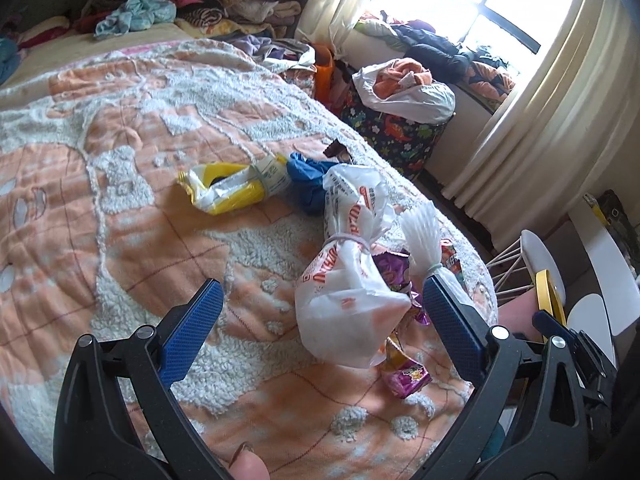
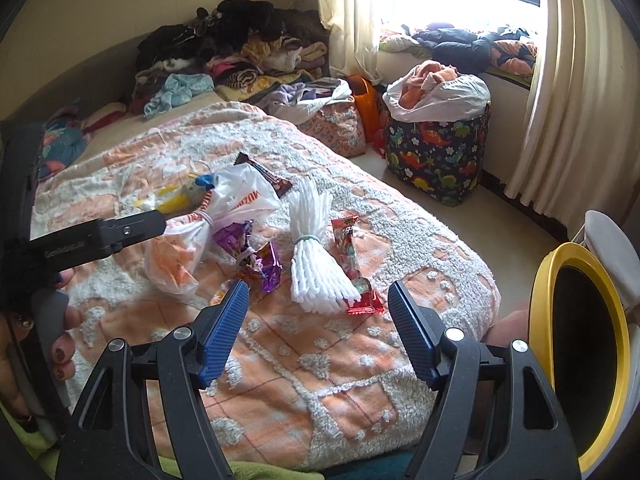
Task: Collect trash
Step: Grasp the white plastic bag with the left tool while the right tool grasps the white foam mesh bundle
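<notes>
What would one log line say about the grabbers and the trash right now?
left gripper: open, around plastic bag | right gripper: open, near straws | bin: beside bed | nothing held

A nubby, tufted cloth blanket (image 2: 360, 360) carries a thin translucent plastic bag (image 2: 180, 256), glossy foil purple wrapper (image 2: 266, 268) and shiny red wrapper (image 2: 352, 252).

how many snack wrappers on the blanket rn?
4: a brown wrapper farthest away, a purple wrapper beside the white plastic bag, a red wrapper right of the white bundle, a yellow wrapper behind the bag. More may be hidden.
</notes>
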Available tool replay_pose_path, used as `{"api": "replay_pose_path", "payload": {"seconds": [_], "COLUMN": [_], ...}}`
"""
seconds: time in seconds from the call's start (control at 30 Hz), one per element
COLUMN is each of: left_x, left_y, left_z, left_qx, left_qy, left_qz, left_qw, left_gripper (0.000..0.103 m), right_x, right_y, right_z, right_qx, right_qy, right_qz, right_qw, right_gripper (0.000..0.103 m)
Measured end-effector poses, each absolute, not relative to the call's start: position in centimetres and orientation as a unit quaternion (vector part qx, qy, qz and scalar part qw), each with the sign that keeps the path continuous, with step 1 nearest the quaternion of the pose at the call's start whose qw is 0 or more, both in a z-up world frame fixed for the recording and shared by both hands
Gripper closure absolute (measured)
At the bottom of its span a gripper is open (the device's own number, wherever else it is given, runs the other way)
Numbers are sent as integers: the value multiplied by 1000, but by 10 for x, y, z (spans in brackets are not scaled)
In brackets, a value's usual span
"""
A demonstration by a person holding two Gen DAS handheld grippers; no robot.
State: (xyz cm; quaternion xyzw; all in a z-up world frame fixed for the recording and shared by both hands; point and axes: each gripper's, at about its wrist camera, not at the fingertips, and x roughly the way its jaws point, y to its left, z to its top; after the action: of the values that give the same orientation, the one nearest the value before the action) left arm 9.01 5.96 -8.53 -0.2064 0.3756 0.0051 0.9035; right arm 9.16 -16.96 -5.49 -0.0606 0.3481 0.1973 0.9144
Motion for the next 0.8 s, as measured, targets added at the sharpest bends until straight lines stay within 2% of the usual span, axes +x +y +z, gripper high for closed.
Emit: {"api": "replay_pose_path", "payload": {"seconds": [0.33, 0.5, 0.6, 0.67, 0.73, 0.8], "left_x": [92, 92, 93, 93, 94, 94], "left_y": [58, 55, 53, 53, 52, 51], "left_z": [-96, -97, -99, -100, -102, -103], "left_qx": [-220, -223, -225, -226, -226, -226], "left_qy": [388, 391, 394, 397, 398, 400], "left_qz": [-12, -18, -23, -25, -27, -29], "left_qw": [895, 893, 891, 889, 889, 888], "left_gripper": [28, 30, 39, 40, 46, 51], "right_x": [119, 126, 131, 135, 139, 139], "right_y": [-155, -138, -129, -126, -125, -128], "right_z": [-74, -86, -94, -99, -104, -106], "right_qx": [-94, -139, -157, -163, -162, -147], "right_qy": [375, 386, 394, 399, 409, 415], "right_qz": [190, 183, 174, 173, 174, 180], "right_qw": [902, 893, 889, 886, 881, 880], "right_gripper": [33, 33, 35, 47, 83, 86]}}
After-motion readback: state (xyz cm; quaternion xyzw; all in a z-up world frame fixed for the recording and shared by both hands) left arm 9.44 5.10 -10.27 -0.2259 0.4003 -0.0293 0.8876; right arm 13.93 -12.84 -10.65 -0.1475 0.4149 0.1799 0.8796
